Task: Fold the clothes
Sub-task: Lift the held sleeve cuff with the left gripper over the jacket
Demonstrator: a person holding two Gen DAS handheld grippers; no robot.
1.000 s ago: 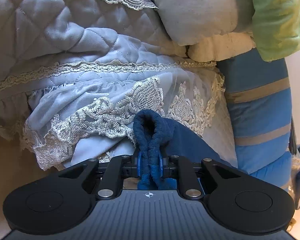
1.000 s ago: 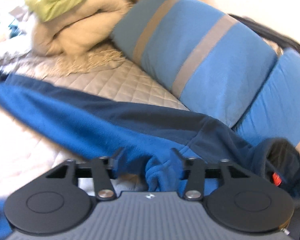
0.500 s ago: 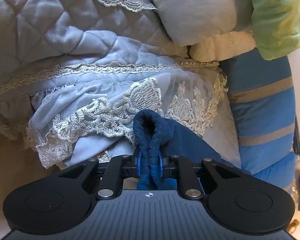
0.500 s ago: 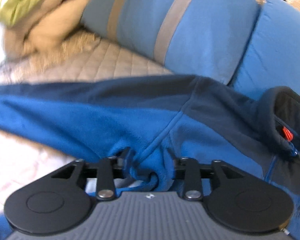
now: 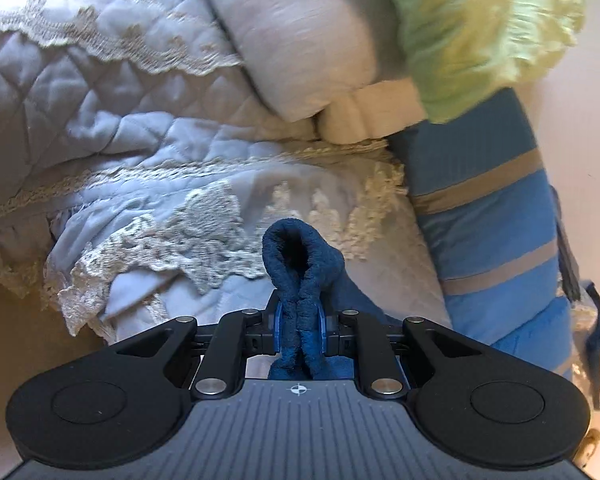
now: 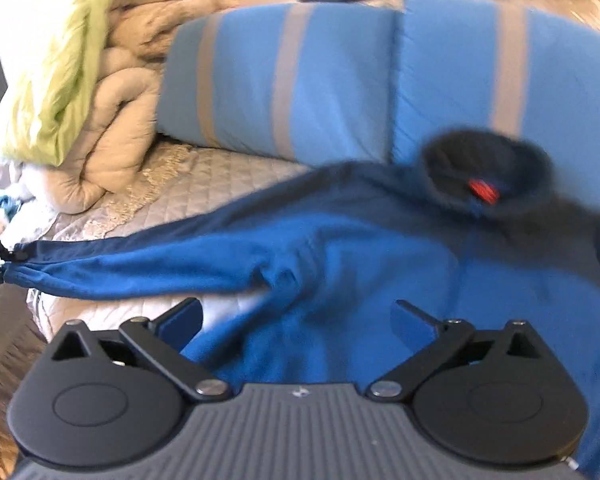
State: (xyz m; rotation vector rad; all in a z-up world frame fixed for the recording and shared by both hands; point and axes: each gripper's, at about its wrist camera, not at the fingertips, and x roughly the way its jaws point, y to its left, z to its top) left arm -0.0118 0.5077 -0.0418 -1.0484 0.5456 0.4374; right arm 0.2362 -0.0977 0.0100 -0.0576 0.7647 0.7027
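A: Honestly, this fold looks barely begun. The blue fleece jacket (image 6: 340, 256) lies spread over the quilted bed cover (image 6: 204, 188), its dark collar (image 6: 484, 168) up against the striped blue cushions (image 6: 300, 80), and one sleeve (image 6: 120, 264) is stretched out sideways across the bed.

B: Who has hold of that sleeve?

A: The left gripper (image 5: 299, 328). Its fingers are pressed together on the cuff (image 5: 298, 256); the navy fleece is bunched between the pads and loops out in front of them, above the lace-edged bedspread (image 5: 160, 240).

B: And the other one?

A: The right gripper (image 6: 296, 320) hangs over the jacket's body near the armpit. Its fingers (image 6: 180, 318) are opening and already stand wide apart; blue fabric sits under the gap, but neither pad presses on it, so I judge it has let go.

B: So what is done?

A: As far as I can see, only the laying out. The body looks fairly flat, though the view is blurred, and there is a wrinkle where sleeve meets body. No crease is made yet.

B: What is left?

A: Nearly all of it, I think: bring that stretched sleeve across the chest, do the same on the far side, which I cannot see, then fold the body up.
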